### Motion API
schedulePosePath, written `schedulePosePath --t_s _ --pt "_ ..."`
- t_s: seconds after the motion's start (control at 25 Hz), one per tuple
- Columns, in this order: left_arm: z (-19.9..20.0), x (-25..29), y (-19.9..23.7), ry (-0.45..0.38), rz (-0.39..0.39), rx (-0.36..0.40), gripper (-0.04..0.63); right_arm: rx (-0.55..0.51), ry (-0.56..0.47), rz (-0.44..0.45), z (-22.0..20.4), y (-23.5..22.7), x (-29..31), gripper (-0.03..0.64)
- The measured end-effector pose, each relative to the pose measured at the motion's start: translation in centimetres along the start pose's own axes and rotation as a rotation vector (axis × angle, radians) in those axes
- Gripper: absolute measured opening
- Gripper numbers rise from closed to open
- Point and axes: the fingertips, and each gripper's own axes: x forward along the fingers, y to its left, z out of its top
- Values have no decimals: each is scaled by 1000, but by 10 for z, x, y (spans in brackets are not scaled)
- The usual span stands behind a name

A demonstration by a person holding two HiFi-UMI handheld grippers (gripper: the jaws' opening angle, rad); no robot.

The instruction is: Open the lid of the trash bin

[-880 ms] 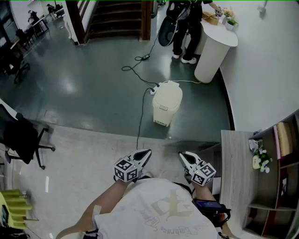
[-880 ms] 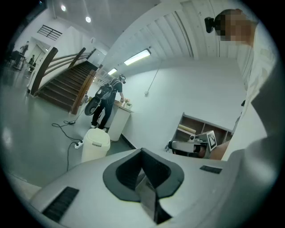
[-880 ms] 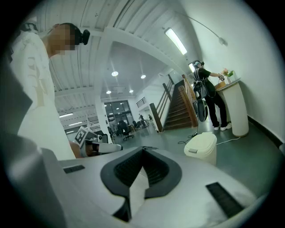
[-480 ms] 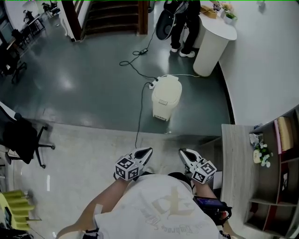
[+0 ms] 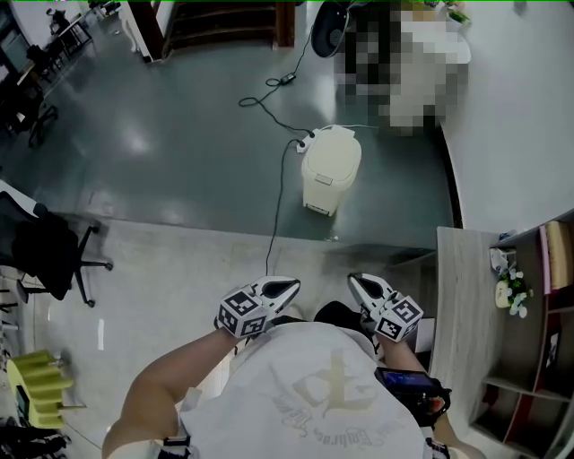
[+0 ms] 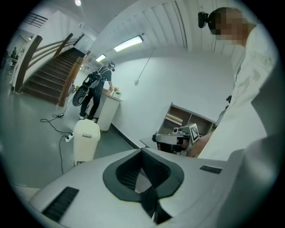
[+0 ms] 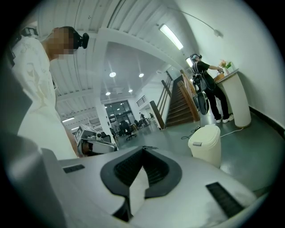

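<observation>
The cream trash bin stands on the dark grey floor a few steps ahead, its lid down. It shows small in the left gripper view and in the right gripper view. My left gripper and right gripper are held close to my body, side by side, far short of the bin. Both are shut, with nothing between the jaws. In the gripper views each pair of jaws meets at the tips, the left gripper and the right gripper.
A black cable runs across the floor to a power strip beside the bin. A person stands at a white round counter behind it. A black office chair is at left, a wooden desk and shelves at right, stairs at the back.
The head view has shifted: the bin now sits a little higher and further right in it. Both grippers stay shut near my body, almost where they were.
</observation>
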Motion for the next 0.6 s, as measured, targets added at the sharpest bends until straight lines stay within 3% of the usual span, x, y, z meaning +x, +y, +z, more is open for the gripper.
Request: schedulePosePath --t_s 0.36,0.6 --pt "28 28 23 -30 31 5 3 27 -23 -19 5 -35 12 3" --pt "47 50 57 -68 96 -17 3 23 -20 -6 20 -66 34 3"
